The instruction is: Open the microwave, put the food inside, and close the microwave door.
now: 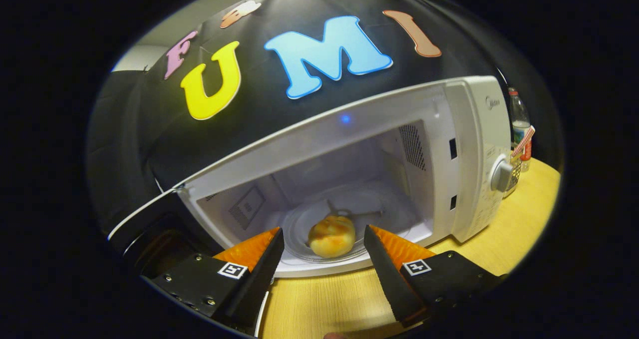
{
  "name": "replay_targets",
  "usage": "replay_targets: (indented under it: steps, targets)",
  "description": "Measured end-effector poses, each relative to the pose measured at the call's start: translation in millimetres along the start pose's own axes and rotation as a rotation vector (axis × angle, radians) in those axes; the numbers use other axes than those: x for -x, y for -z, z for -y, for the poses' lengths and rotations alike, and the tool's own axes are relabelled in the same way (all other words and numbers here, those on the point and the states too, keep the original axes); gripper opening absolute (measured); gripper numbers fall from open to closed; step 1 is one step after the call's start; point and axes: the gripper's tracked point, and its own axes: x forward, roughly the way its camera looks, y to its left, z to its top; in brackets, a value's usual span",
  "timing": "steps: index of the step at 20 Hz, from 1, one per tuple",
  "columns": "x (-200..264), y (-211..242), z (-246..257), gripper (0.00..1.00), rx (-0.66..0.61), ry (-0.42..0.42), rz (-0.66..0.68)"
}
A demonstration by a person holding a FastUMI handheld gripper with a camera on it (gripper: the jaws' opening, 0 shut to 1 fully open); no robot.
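Right, the white microwave (469,144) stands wide open on the light wooden table (519,219), its cavity facing the camera. The dark door (150,229) hangs out at about nine o'clock from the cavity, off beyond the left finger. Inside, the bread roll (331,236), golden with a browned top, sits on the glass turntable (349,214), toward the front lip of the cavity rather than at its middle.

And the gripper (323,240): fingers spread well apart, holding nothing. The orange-faced fingertips (259,246) reach to the microwave's front edge, one at nine o'clock and one at three o'clock from the roll. The roll shows in the gap between them and a little beyond, with clear space on both sides, so neither finger touches it.

Over at three o'clock from the cavity, the control panel carries a round grey dial (500,175). Past the microwave's right side, at roughly two o'clock from the dial, a clear plastic bottle (519,119) stands on the table, with a few small items beside it too blurred to name.
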Motion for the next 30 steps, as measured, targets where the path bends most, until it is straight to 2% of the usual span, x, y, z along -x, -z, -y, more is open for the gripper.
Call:
replay_targets:
  steps: [7,13,24,30]
  targets:
    - [100.2,-41.9,-13.3,0.97,0.13,-0.063,0.081]
    - [175.6,-54.0,-38.6,0.97,0.222,-0.135,0.11]
    - [293.3,-16.0,-132.4,0.97,0.335,-0.358,0.092]
    - [335.9,13.2,-207.2,0.97,0.39,-0.527,0.087]
